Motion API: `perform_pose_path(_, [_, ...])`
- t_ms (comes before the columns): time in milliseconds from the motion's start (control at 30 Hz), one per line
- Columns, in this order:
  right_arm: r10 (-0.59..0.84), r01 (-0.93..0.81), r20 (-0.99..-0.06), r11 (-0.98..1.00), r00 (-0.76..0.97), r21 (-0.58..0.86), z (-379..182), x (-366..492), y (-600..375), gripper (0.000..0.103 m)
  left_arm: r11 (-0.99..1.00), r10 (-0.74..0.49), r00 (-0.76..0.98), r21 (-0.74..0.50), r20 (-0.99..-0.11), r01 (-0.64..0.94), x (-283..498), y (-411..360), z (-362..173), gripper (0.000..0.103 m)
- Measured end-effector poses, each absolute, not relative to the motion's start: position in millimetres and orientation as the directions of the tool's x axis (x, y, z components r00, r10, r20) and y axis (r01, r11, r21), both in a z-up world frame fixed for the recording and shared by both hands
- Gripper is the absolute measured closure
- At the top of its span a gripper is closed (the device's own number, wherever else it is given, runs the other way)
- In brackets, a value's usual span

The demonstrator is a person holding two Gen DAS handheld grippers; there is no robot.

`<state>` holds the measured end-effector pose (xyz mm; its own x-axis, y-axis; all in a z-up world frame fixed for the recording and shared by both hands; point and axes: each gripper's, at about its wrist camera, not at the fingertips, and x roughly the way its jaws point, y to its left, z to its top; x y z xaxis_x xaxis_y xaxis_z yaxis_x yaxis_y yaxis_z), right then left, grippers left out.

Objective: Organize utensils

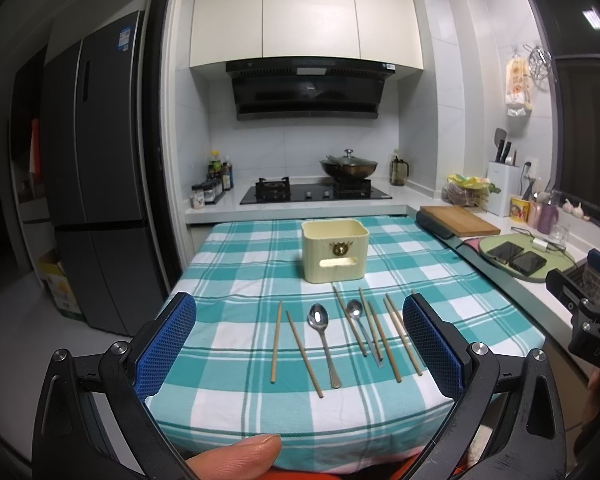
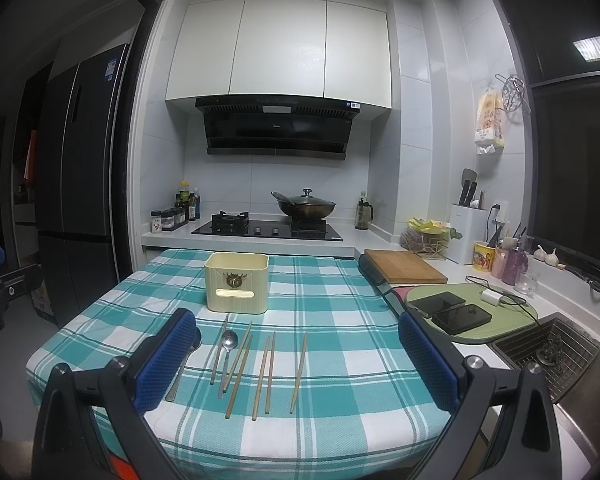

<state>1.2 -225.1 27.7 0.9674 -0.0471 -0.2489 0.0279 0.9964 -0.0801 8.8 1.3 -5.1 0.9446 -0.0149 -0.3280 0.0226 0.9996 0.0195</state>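
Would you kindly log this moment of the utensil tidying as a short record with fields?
surface: table under a teal and white checked cloth
container: cream plastic square holder, upright, behind the utensils, nothing seen in it
spoons: two steel spoons, the larger left of the smaller, both flat on the cloth
chopsticks: tan wooden chopsticks lying loose in a row, some crossing the smaller spoon
left gripper: open, holding nothing, above the near table edge
right gripper: open, holding nothing
progress: no utensil in the holder yet
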Motion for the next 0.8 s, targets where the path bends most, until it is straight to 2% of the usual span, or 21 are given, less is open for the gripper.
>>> perform_pose_path(800, [-0.055,0.037,-0.249,0.996,0.967,-0.076,24.1,4.1,-227.0,0.000,1.000,-0.018,0.943,0.014,-0.331,0.024,10.9,-0.3,-6.5,0.000])
